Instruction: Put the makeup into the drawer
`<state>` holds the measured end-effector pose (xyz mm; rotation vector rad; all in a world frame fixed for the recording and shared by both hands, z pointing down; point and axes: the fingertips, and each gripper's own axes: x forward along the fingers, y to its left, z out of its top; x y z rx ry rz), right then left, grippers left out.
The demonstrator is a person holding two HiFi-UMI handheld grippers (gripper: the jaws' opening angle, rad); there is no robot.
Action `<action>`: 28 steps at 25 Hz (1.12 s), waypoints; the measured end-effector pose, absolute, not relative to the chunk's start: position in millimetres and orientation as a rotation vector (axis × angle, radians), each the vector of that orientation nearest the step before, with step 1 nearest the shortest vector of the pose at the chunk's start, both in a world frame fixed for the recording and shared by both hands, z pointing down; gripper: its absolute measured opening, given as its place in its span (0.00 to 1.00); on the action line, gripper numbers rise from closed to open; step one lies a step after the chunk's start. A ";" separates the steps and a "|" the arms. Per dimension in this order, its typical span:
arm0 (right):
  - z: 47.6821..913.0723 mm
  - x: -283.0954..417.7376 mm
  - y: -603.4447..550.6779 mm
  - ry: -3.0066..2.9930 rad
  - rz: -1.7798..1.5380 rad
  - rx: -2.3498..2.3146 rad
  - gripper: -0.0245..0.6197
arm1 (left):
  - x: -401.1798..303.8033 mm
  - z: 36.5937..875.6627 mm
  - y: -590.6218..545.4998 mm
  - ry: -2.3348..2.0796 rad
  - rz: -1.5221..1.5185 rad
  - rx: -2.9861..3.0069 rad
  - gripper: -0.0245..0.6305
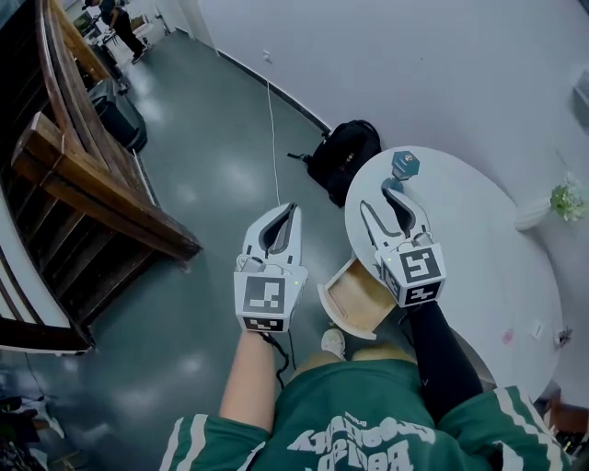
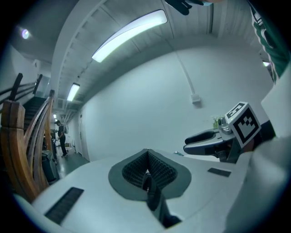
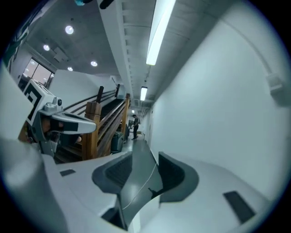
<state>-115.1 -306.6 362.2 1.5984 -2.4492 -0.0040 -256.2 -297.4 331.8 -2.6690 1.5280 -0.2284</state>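
On the round white table (image 1: pixel 479 267), near its far edge, sits a small teal makeup container (image 1: pixel 405 166). A light wooden drawer (image 1: pixel 357 299) stands pulled open under the table's near edge, and its inside looks bare. My right gripper (image 1: pixel 391 204) (image 3: pixel 144 170) hovers over the table just short of the container, jaws open with nothing between them. My left gripper (image 1: pixel 291 212) (image 2: pixel 148 157) hangs over the floor to the left of the table, its ribbed pads closed together and holding nothing. Each gripper also shows in the other's view: the right gripper (image 2: pixel 204 139) and the left gripper (image 3: pixel 68 123).
A black backpack (image 1: pixel 342 156) lies on the grey floor against the wall beside the table. A thin white cable (image 1: pixel 272 138) runs across the floor. A wooden staircase (image 1: pixel 83 184) fills the left. A small plant (image 1: pixel 569 198) stands at the table's far right. A person (image 1: pixel 120 28) stands far down the corridor.
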 end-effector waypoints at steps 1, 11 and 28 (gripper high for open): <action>352.9 -108.6 -306.8 -2.446 -0.035 1.627 0.33 | -252.0 327.5 -298.9 1.515 -0.235 -2.662 0.04; 317.5 -13.3 -278.5 -2.380 -0.093 1.802 0.33 | -148.3 293.7 -292.5 1.294 -0.197 -2.712 0.04; 316.0 306.5 -120.2 -1.971 -0.023 2.224 0.33 | 187.0 301.0 -172.3 0.645 -0.158 -2.957 0.04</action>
